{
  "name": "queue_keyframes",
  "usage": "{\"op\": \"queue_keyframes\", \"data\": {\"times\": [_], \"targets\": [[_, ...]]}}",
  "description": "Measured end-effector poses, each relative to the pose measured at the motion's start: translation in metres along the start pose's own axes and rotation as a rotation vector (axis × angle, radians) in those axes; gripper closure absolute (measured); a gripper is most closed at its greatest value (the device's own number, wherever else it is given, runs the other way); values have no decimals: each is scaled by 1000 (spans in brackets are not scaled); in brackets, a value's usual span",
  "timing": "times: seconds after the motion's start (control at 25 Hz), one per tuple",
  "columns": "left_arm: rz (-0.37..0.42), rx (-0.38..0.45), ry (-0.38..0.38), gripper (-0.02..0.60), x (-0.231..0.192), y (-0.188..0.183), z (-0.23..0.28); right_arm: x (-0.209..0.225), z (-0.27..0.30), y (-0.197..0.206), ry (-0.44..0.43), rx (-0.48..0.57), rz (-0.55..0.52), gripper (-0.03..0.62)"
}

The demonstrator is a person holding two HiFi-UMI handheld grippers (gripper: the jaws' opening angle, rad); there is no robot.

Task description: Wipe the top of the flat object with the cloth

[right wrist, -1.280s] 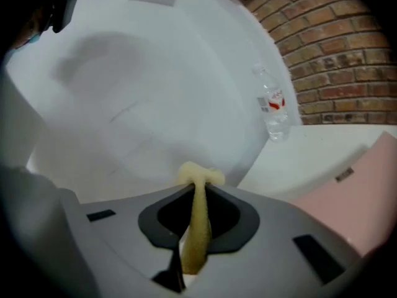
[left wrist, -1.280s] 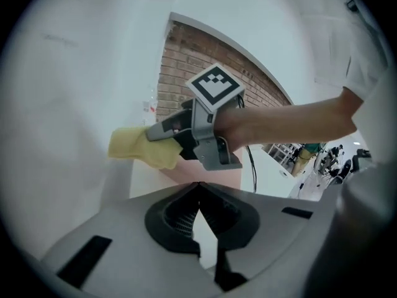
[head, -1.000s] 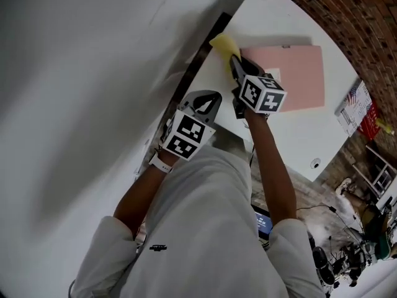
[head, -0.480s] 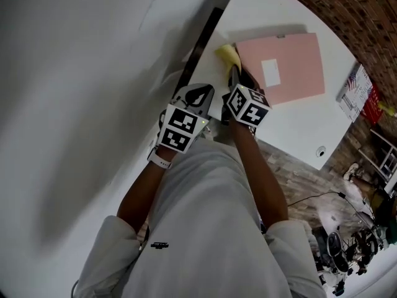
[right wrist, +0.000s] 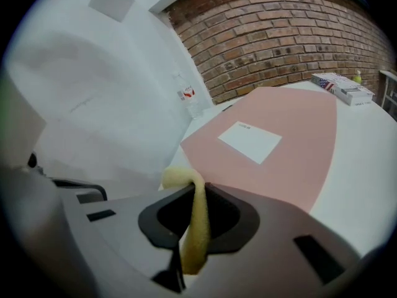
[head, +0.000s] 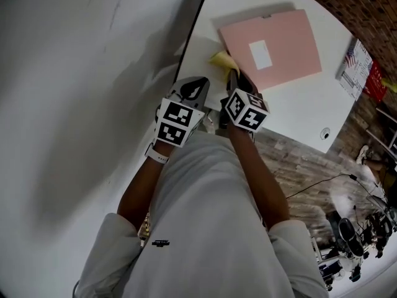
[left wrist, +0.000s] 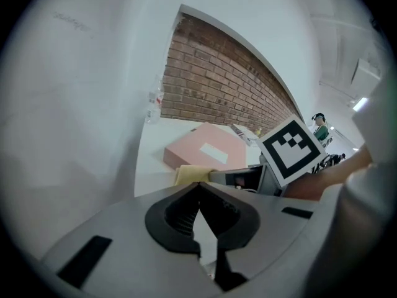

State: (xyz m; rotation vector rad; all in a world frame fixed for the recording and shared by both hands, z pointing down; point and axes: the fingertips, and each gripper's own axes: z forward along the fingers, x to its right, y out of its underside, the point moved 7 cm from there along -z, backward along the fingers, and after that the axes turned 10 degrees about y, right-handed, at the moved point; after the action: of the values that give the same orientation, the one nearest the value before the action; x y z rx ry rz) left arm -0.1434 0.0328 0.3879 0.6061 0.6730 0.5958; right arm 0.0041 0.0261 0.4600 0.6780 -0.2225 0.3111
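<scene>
White wall (head: 87, 79) takes up the left of the head view, and the white counter (head: 298, 120) runs away to the right.

Left gripper (head: 193, 92): parked at the counter's left edge, much where it was a second ago. In its own view the fingers are together with nothing between them.

Right gripper (head: 234, 81): fingers clamped on the yellow cloth (head: 221, 61), which loops up out of the fingers in the right gripper view. A second ago this gripper reached over the near left corner of the pink flat object (head: 288, 39). It has since drawn back toward us, and the cloth now sits just off that corner. We cannot tell whether the cloth touches the edge.

Flat object: flat on the counter, white label (head: 260, 54) uncovered, whole top exposed.

Our reading: either a stroke has just ended or the cloth is being reset. Most of the pink top to the right shows no cloth on it, so we judge the wiping needs another reach outward.
</scene>
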Motion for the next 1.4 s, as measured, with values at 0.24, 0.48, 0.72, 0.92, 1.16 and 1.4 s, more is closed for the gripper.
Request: {"op": "queue_keyframes", "data": {"times": [0.24,0.48,0.72,0.92,1.16,1.4], "targets": [[35,-15,32,565,16,-7,15,12,-20,13,0,-17,-7,545],[68,-52,67,565,36,-9,32,30,-40,30,-7,-36,-20,545],[104,-85,96,564,51,-11,46,53,-59,45,-17,-52,-53,545],[141,-110,123,565,58,-15,52,77,-73,55,24,-44,-47,545],[181,-116,141,565,73,-25,57,114,-101,60,88,-29,-16,545],[202,-109,167,565,89,-32,53,148,-143,62,148,-1,16,545]]}}
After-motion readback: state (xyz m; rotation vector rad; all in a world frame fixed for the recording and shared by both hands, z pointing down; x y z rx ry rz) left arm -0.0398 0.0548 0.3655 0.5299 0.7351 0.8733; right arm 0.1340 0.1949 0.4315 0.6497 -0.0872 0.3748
